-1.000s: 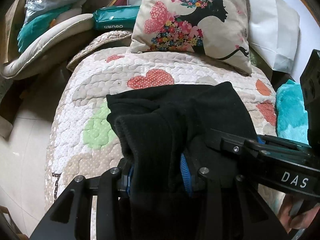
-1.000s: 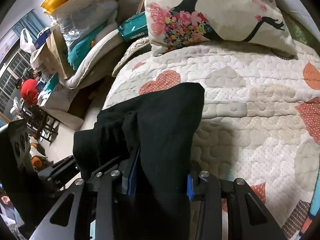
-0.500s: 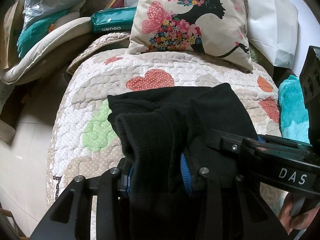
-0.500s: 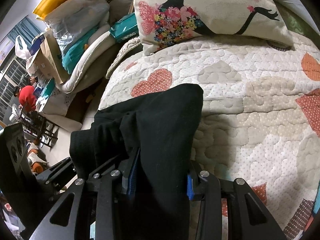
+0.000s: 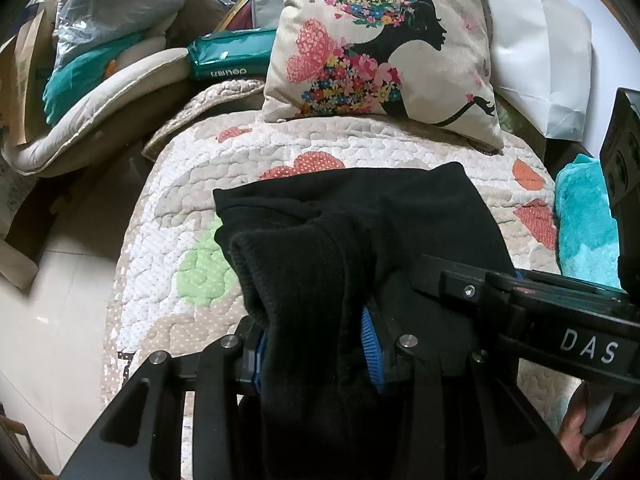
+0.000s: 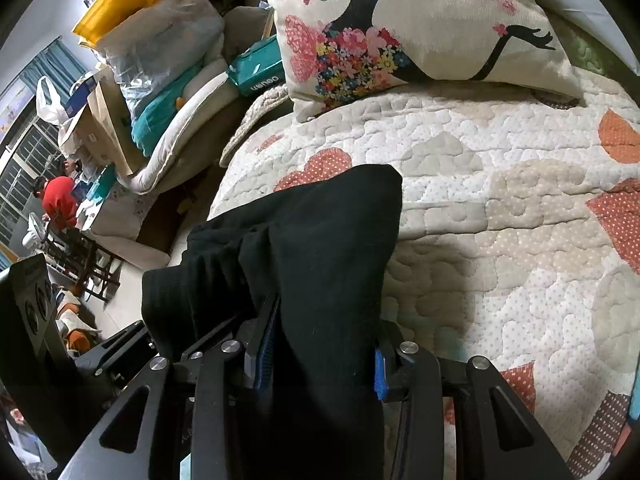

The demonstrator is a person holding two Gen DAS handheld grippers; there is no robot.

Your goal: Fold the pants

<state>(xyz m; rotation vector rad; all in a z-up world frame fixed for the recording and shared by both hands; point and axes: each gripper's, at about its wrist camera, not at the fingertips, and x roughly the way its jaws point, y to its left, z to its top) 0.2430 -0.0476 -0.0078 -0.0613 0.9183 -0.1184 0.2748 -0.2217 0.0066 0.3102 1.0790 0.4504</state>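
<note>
Pants (image 5: 360, 248), black and bunched, were held low in both frames over the quilted bed (image 6: 500, 200), clamped by left gripper (image 5: 316, 344) and right gripper (image 6: 320, 352); little had shifted within the second, so the fold was judged unfinished.

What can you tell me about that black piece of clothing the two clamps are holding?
The black pants look like soft, thick fleece or knit, with a ribbed band showing on the left side. They are bunched and partly doubled over, not flat. The left gripper and right gripper each pinch a thick fold between blue-padded fingers. The far end drapes onto the quilted bedspread with heart patches, short of the floral cushion, which the pants do not touch.
</note>
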